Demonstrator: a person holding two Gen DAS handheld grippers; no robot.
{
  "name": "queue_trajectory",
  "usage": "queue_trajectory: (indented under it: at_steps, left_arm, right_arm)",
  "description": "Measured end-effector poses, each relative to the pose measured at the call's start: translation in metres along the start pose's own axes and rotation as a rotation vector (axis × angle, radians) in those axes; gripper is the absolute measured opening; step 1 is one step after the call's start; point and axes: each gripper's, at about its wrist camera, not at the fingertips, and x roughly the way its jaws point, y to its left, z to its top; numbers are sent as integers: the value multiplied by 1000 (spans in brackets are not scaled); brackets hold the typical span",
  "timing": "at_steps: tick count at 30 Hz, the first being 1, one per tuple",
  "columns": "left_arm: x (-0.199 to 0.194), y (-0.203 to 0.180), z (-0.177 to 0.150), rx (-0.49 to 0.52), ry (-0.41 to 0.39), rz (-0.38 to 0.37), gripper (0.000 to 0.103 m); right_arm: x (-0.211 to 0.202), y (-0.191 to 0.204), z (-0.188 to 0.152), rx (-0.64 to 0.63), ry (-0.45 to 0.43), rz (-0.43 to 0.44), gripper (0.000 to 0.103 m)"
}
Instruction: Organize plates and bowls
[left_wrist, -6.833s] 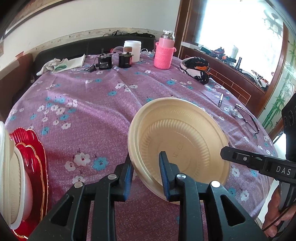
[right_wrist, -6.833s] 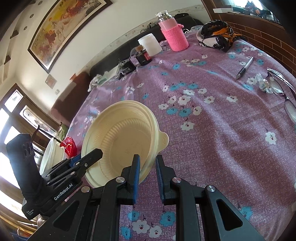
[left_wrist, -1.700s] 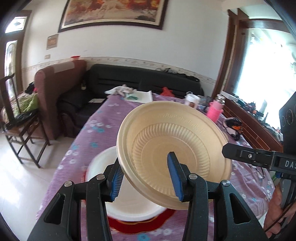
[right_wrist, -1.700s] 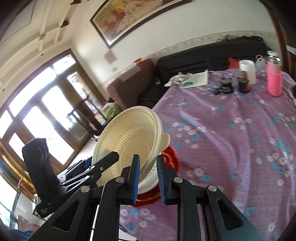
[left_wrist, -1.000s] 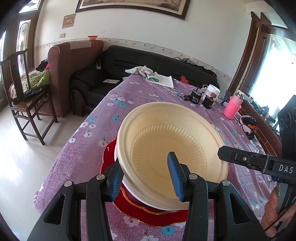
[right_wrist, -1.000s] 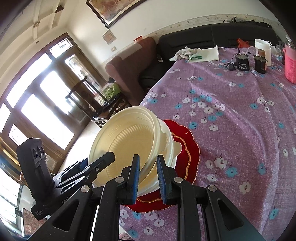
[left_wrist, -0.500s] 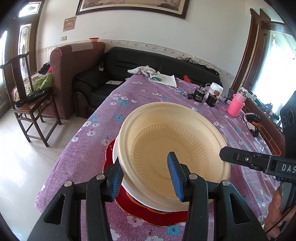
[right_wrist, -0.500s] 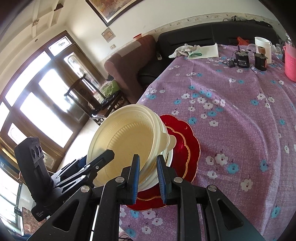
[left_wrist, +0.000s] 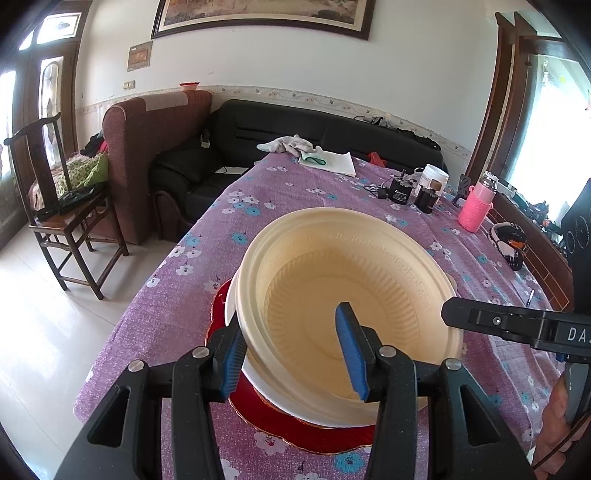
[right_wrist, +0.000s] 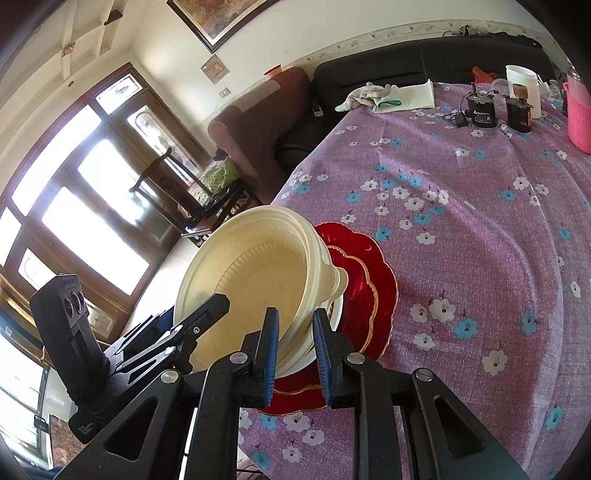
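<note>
- Left hand-held gripper (left_wrist: 293, 352) spread wide: one blue pad outside the cream bowl (left_wrist: 347, 314) wall, the other inside the bowl, clear of the wall — straddling the rim, not pinching.
- Right hand-held gripper (right_wrist: 294, 345) pinching the cream bowl's (right_wrist: 255, 280) rim at its near edge, blue pads pressed on both sides of the wall.
- Cream bowl tilted, mouth facing up and toward the left camera; ribbed inside, small tab handle on the rim at 3 o'clock in the right wrist view.
- Bowl sits over a white bowl (left_wrist: 236, 306), only a sliver of that showing beneath it; touching or just above, cannot tell.
- White bowl on stacked red plates (right_wrist: 364, 266) with gold scalloped edges.
- Stack is near the tabletop (right_wrist: 480, 206) edge, 6 o'clock in the left wrist view, 7 o'clock in the right wrist view; purple floral cloth.
- Far end of the tabletop, 1 o'clock in the left wrist view: white jar (left_wrist: 435, 179), two black boxes (left_wrist: 400, 192), pink-sleeved bottle (left_wrist: 476, 206), white cloths (left_wrist: 310, 153).
- Black sofa (left_wrist: 295, 129), brown armchair (left_wrist: 151, 147) and wooden chair (left_wrist: 55, 192) beyond.
</note>
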Motion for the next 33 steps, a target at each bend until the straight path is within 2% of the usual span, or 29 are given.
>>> queue_trajectory:
  at_steps: [8,16,22,33]
  left_arm:
    - [-4,-5,-2,24,-20,30,48]
    - [-10,-7,-4,39,-42,64,61]
    - [-14,-6,-5,40,-57,83,66]
    - [-21,-9,-8,57,-74,110,71]
  right_arm:
    - [-2,0,-3,0,-3,5,22]
    - [-9,-2,-7,3,-13,4,22]
    - [-15,-4,-10,11,-22,1,22]
    - [-24,-5,-15,16,-35,3,22]
